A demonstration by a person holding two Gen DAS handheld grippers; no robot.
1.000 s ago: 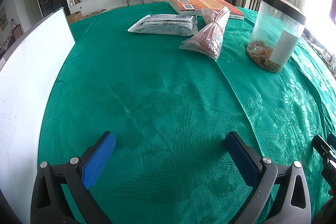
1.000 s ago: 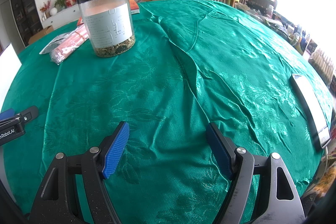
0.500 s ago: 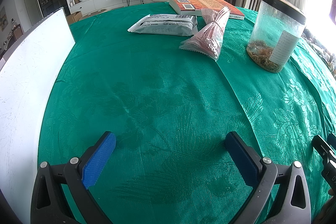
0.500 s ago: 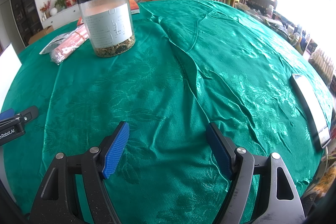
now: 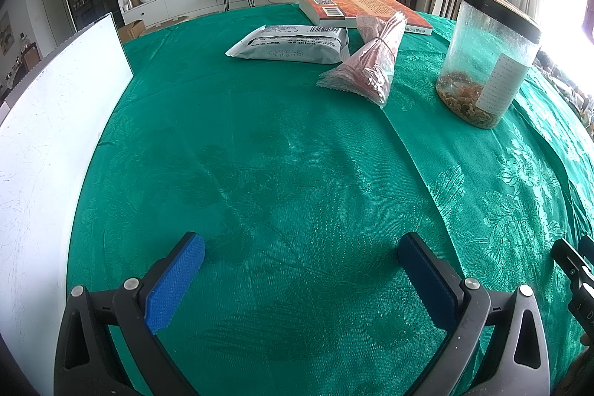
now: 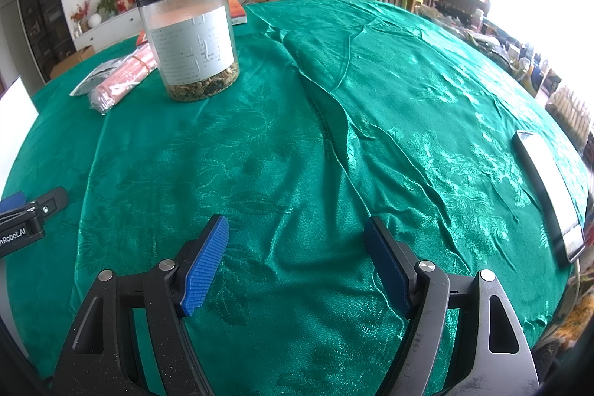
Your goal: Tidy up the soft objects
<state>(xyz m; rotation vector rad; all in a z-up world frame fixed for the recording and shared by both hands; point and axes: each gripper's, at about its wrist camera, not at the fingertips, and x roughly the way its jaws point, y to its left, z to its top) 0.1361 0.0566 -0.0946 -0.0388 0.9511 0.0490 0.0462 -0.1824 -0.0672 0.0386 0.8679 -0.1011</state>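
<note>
Tools, both my left tool (image 5: pixel 300 270) and right tool (image 6: pixel 295 255), are hanging spread and empty over the green tabletop (image 5: pixel 297 173), since the grey packet (image 5: pixel 293 44) and pink pouch (image 5: pixel 365 71) are lying well beyond them.

Lighting: daylight, strong, entering from windows at the right of both views; upper right corners blown out to white. Cloth (image 6: pixel 371 121): sheen and bright specular patches on the window side, woven pattern lit there; duller and darker toward the left. Shadows: soft, faint, spreading on the cloth below each pair of jaws. Jar (image 5: pixel 486 62): rim and wall washed by backlight in the left view; glints on its wall in the right view. Phone (image 6: pixel 549 188): glare along its face. Board (image 5: pixel 48 151): evenly bright white. Focus: sharp throughout, no motion blur. Distortion: heavy fisheye, surface bulging, dark vignette at the corners.
</note>
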